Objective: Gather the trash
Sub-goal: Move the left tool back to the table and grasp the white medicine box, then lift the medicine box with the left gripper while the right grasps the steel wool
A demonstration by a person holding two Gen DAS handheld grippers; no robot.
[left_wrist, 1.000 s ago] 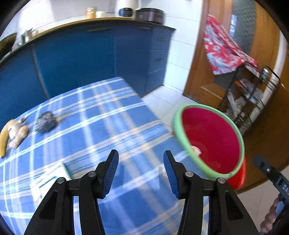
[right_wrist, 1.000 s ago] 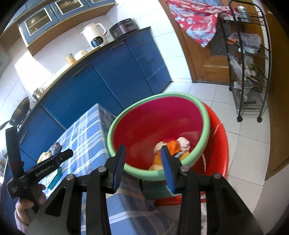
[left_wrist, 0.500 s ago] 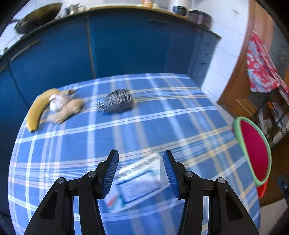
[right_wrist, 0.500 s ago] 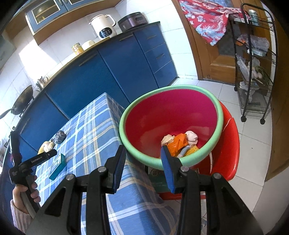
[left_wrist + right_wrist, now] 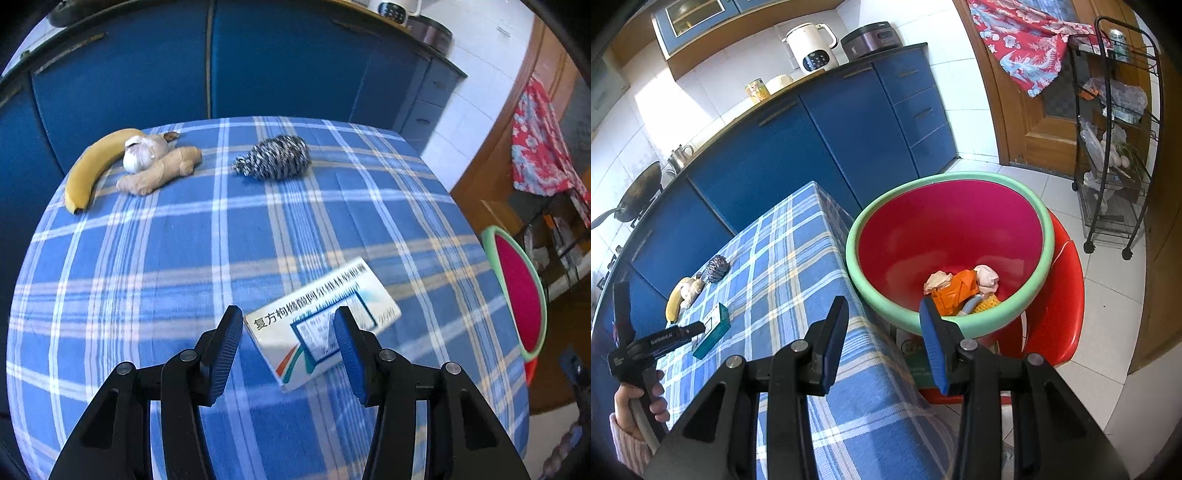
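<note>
A white medicine box (image 5: 314, 314) with printed text lies flat on the blue checked tablecloth (image 5: 184, 258). My left gripper (image 5: 287, 321) hovers open just over it, one blue pad beyond each side of the box and neither touching. The right wrist view shows the box (image 5: 714, 332) as teal-sided, under the left gripper (image 5: 698, 328). My right gripper (image 5: 882, 310) is open and empty at the table's corner, in front of the red basin (image 5: 945, 229) with a green rim. Crumpled trash (image 5: 960, 291) lies in the basin.
At the table's far side lie a banana (image 5: 94, 166), garlic (image 5: 142, 151), ginger (image 5: 159, 173) and a steel scourer (image 5: 275, 162). The basin rests tilted on a red chair (image 5: 1063, 295). Blue cabinets (image 5: 812, 147) run behind; a wire trolley (image 5: 1115, 147) stands by the door.
My left gripper has swung away from the basin, back over the table, and come down so the medicine box now sits between its fingers. The right gripper has hardly shifted.
</note>
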